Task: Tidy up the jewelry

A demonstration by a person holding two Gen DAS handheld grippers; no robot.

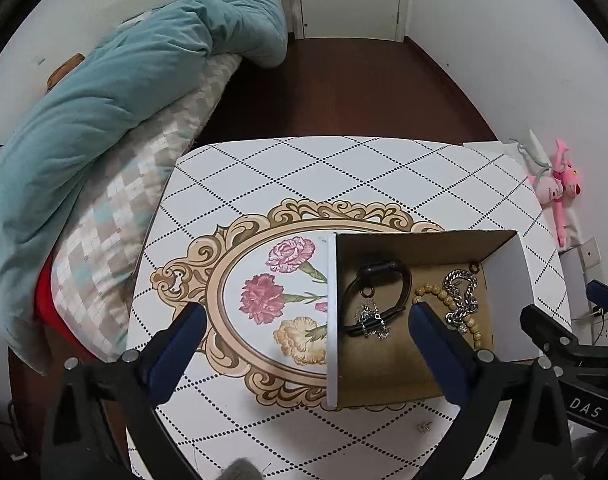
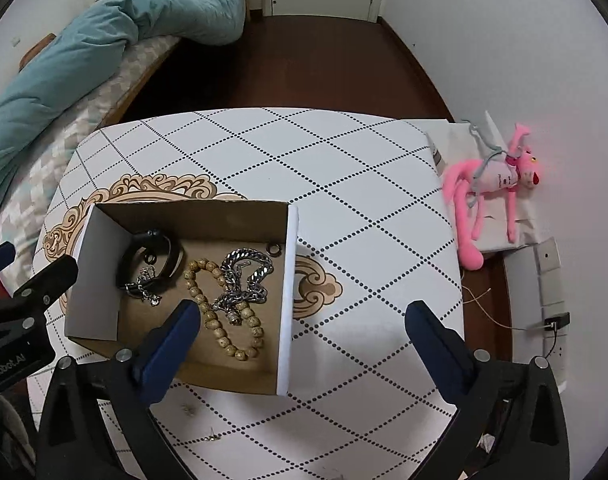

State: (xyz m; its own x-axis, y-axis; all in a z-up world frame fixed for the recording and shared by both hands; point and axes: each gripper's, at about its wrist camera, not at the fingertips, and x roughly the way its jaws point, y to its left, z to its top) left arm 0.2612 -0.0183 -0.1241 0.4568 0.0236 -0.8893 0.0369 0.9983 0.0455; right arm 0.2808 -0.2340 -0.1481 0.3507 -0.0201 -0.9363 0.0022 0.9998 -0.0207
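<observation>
The cardboard box [image 2: 183,216] serves as the landmark; it stands open-topped on the bench [image 2: 344,184], over the ornate flower print. Far left of the box, beyond the bench edge, lies a bed with a teal quilt [image 1: 103,92]. The left claw [image 1: 308,328] hangs released, its blue fingers [image 1: 183,332] spread wide, one over the bench left of the box, the other over the box interior; nothing sits between them. Inside the box, at its left, lies a black bangle [image 2: 151,260] with a small silver chain [image 2: 145,286] across it; to the right of these a string of wooden beads [image 2: 223,320], and a heavy silver chain [image 2: 245,280] overlapping the beads. The right claw [image 2: 304,320] is likewise released and empty, straddling the box's right wall. In front of the box a small gold piece [image 1: 424,427] lies on the bench. Far right of the box, a pink plush toy [image 2: 492,196] lies off the bench.
</observation>
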